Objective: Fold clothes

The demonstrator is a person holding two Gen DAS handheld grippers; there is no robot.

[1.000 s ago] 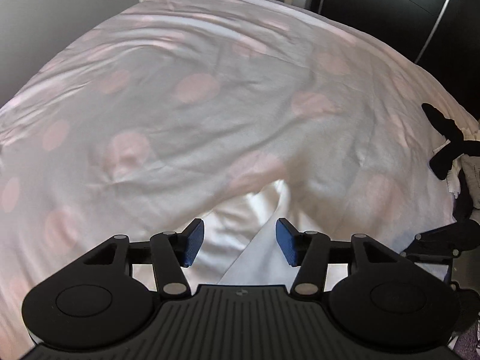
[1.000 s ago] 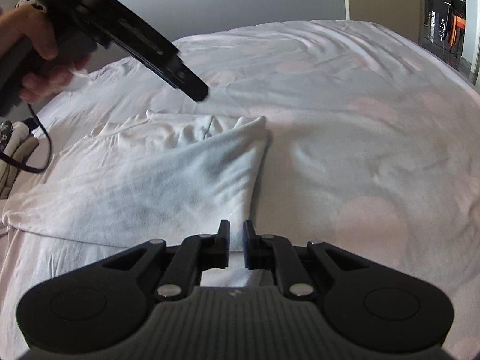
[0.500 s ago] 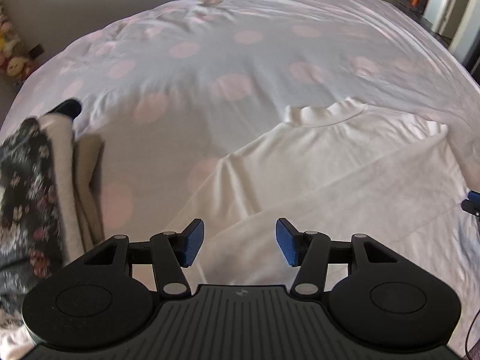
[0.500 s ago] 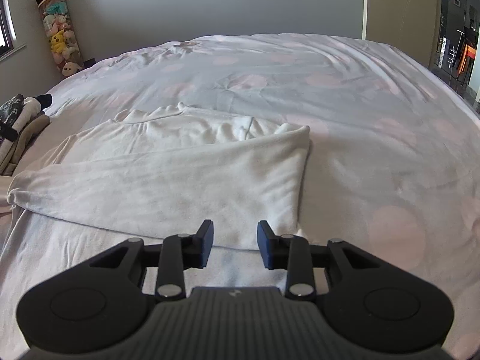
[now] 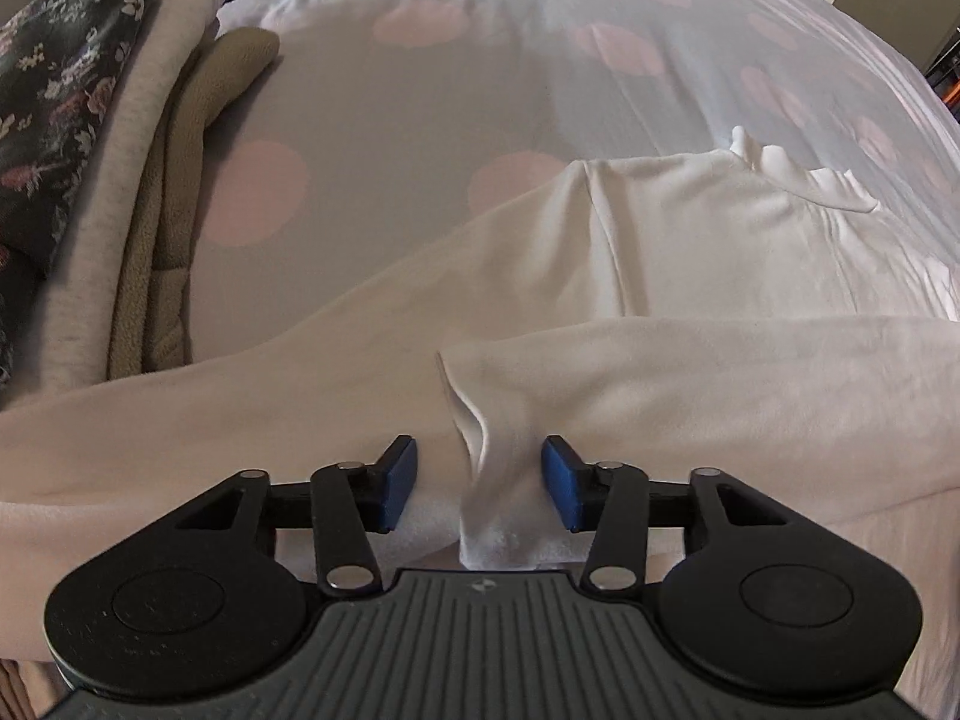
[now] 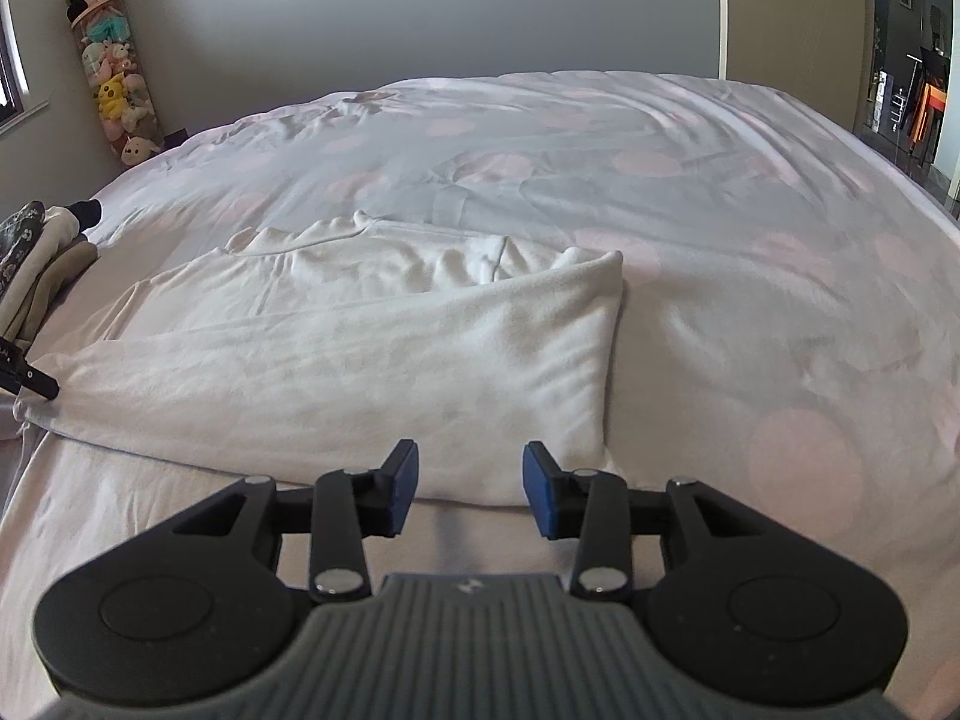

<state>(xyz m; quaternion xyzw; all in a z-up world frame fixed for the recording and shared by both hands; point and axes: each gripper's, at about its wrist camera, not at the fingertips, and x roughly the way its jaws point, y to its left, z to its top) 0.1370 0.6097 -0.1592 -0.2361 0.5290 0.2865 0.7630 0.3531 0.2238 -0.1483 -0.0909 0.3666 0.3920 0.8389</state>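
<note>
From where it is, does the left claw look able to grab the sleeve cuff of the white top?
Probably yes: the left claw is closing with the sleeve cuff already standing between its pads, and nothing blocks it.

White top [image 6: 372, 354] on pink-dotted white bedcover [image 6: 690, 228]

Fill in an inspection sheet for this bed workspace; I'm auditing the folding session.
Surface: bedspread with pink dots, wrinkled.
Job's things: white top lying flat, one sleeve folded across it.
Clutter: stack of folded clothes beside the top.
Grippers: left gripper jaws closing around the sleeve cuff, pads not yet pressing; right gripper jaws opening, nothing between them.
Cables: nothing seen.
Surroundings: plush toy column in the corner, grey wall.
</note>
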